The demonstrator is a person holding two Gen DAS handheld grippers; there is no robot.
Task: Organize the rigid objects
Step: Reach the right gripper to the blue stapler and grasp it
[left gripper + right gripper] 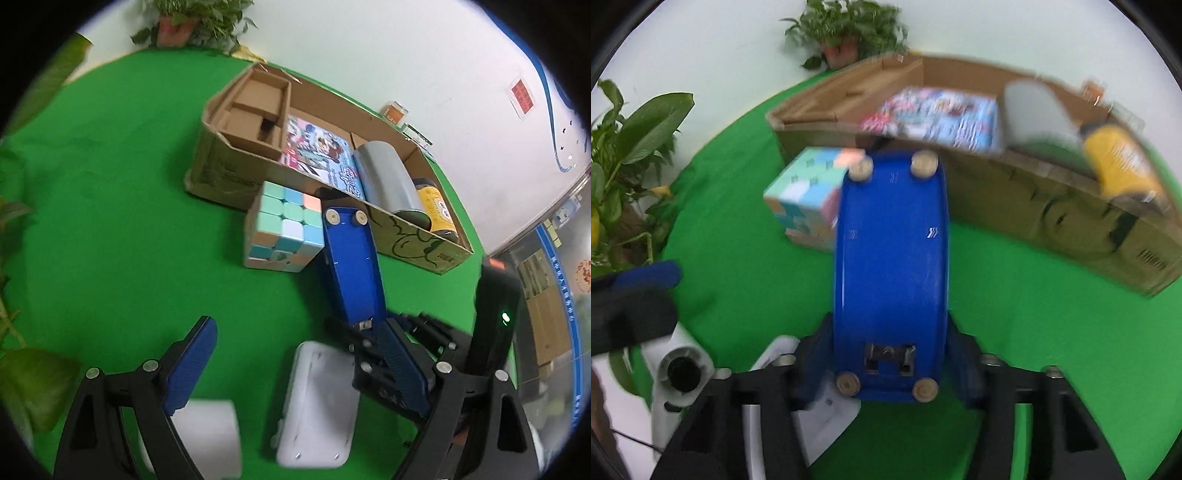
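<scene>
Clamped in my right claw [890,373], a blue case [890,266] points toward the far cardboard box [1052,218]. My left claw [291,369] hangs released. Swinging left could knock the cube [805,195] beside it.

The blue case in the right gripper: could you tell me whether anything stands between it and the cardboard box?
Partly: the pastel cube sits touching the blue case's far left end, before the cardboard box. Right of it, only bare green cloth.
</scene>
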